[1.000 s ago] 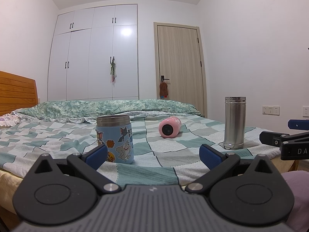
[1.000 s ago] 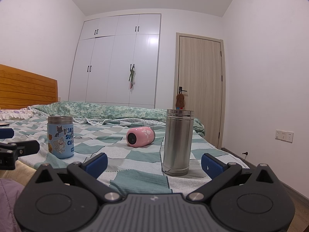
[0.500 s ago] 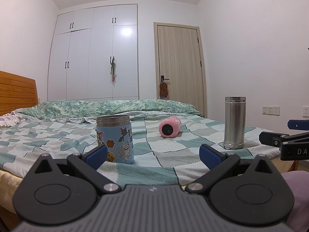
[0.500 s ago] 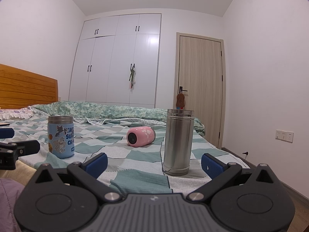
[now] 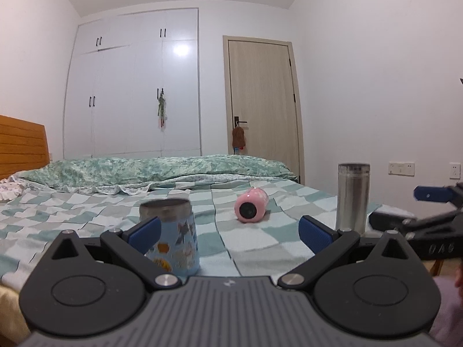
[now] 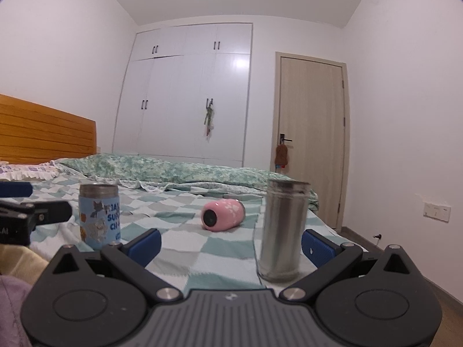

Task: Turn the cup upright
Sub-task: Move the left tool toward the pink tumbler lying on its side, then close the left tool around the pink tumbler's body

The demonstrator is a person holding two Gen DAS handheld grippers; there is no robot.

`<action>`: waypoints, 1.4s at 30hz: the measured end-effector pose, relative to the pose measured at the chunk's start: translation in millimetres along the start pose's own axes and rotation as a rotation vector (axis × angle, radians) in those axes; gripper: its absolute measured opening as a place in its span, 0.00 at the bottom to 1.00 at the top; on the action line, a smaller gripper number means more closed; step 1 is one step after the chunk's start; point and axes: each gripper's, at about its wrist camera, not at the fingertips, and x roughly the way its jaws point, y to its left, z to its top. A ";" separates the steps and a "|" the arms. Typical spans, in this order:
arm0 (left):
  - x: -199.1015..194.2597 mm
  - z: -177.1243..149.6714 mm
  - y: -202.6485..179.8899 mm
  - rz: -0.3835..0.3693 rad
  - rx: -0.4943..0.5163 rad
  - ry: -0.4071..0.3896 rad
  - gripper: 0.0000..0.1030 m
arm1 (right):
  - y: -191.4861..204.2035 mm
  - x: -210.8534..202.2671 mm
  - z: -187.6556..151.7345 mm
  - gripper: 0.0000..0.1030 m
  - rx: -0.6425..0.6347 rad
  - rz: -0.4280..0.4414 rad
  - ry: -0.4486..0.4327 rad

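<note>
Across the room stands a big white wardrobe [image 5: 133,86] with one wooden door [image 5: 262,107] beside it. Closer is the bed [image 5: 260,237], covered in a green and white checked sheet, with a rumpled green blanket [image 5: 162,167] along its far side and a wooden headboard [image 6: 43,136] on the left.

Three cups sit on the bed. One tall silver cup [image 6: 282,228] stands upright near the right edge. One blue cartoon cup [image 6: 99,212] stands upright near the left. One pink cup [image 6: 222,214] lies on its side between them, a bit farther back. Its long body runs flat along the sheet, with the round dark end pointing toward the front and the other end pointing back toward the door side. Nothing touches it.

Two grippers are held low at the near edge of the bed. The left gripper [image 5: 228,232] has its jaws spread wide and holds nothing. From its own camera, one blue pad [image 5: 144,235] overlaps the blue cartoon cup, but I cannot tell if it touches. The right gripper [image 6: 231,244] also has its jaws spread wide and holds nothing. The silver cup shows between its pads, close to the right one, and looks a little blurry. Each gripper shows at the edge of the other's camera.
</note>
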 end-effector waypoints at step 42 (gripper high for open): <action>397.0 112.2 24.8 -0.233 0.360 0.614 1.00 | 11.9 351.3 38.5 1.00 0.127 -0.160 0.521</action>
